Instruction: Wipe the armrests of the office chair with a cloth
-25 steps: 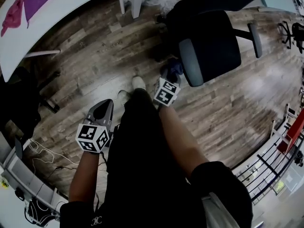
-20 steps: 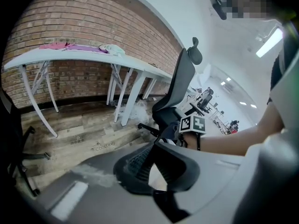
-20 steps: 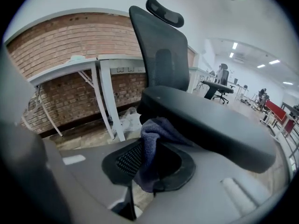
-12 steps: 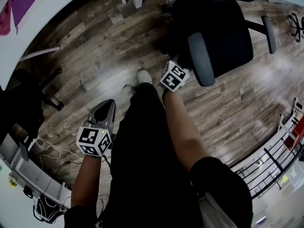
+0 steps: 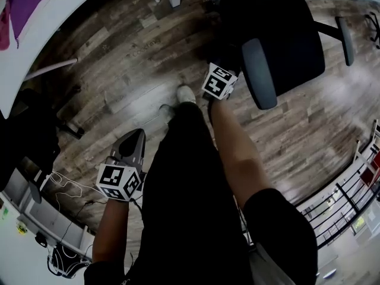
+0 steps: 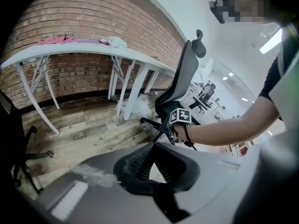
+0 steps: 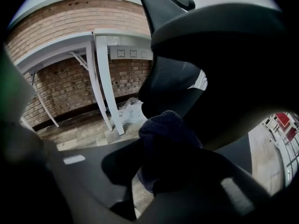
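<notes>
Standing on a wood-plank floor (image 5: pixel 119 52), a person in black trousers (image 5: pixel 184 195) holds one gripper in each hand; the head view is read here from left to right.

Far left: a white table (image 5: pixel 35 40) carries a purple fabric (image 5: pixel 29 2) on its top. Below it, loose cables (image 5: pixel 59 183) lie on the floor.

Lower left: the left gripper (image 5: pixel 135 136) hangs beside the person's left leg, well apart from the chair. Its own view shows the two jaws brought together at the tips, with nothing between them.

Centre: two light shoes (image 5: pixel 185 92) show past the trousers. Just right of them, the right gripper (image 7: pixel 161 169) is held at arm's length, just beside the near armrest (image 5: pixel 258 73). Its jaws are clamped on a bunched dark blue cloth (image 7: pixel 168 139), which sits close under the dark bulk of the chair; whether it touches the armrest cannot be told.

Upper right: the office chair (image 5: pixel 291 46) has a dark seat flanked by two grey armrests, the far armrest (image 5: pixel 347 31) lying on the side away from the person.

Lower right: a metal railing (image 5: pixel 344 200) crosses the corner.
</notes>
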